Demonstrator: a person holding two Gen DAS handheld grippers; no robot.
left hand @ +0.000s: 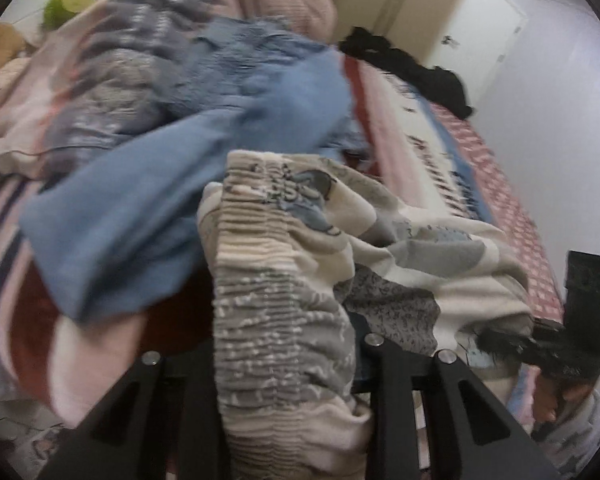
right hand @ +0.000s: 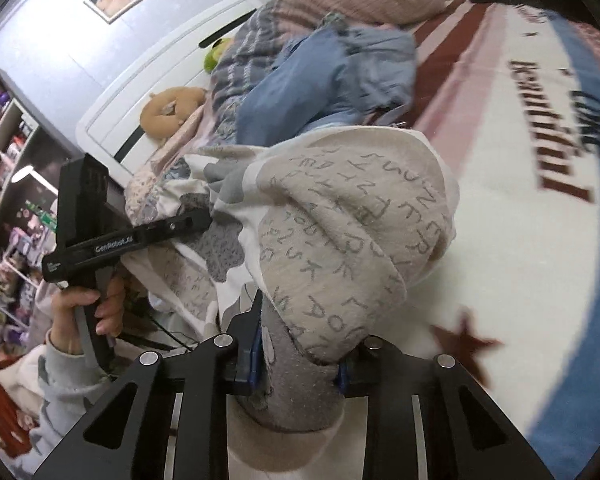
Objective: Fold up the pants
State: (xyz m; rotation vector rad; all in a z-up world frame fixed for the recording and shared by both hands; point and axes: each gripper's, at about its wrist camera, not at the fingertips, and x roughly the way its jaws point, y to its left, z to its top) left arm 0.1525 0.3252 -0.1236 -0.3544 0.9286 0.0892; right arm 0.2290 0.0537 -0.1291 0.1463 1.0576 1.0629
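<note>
The pants (left hand: 284, 288) are cream and grey fleece with a letter and patch print and a ribbed elastic waistband. My left gripper (left hand: 288, 360) is shut on the waistband, which drapes over its fingers and hides the tips. In the right wrist view the pants (right hand: 340, 220) hang bunched between both grippers above the bed. My right gripper (right hand: 300, 364) is shut on a grey and cream fold of them. The left gripper (right hand: 148, 236) shows there at left, held in a hand. The right gripper (left hand: 556, 344) shows at the right edge of the left wrist view.
A bedspread (right hand: 520, 240) with red, white and blue bands and black lettering covers the bed. Blue jeans (left hand: 204, 152) and a pink-grey blanket (left hand: 148, 60) lie piled behind. Black clothing (left hand: 412, 64) lies at the far end. Stuffed toys (right hand: 168, 112) and a white headboard (right hand: 148, 92) stand at left.
</note>
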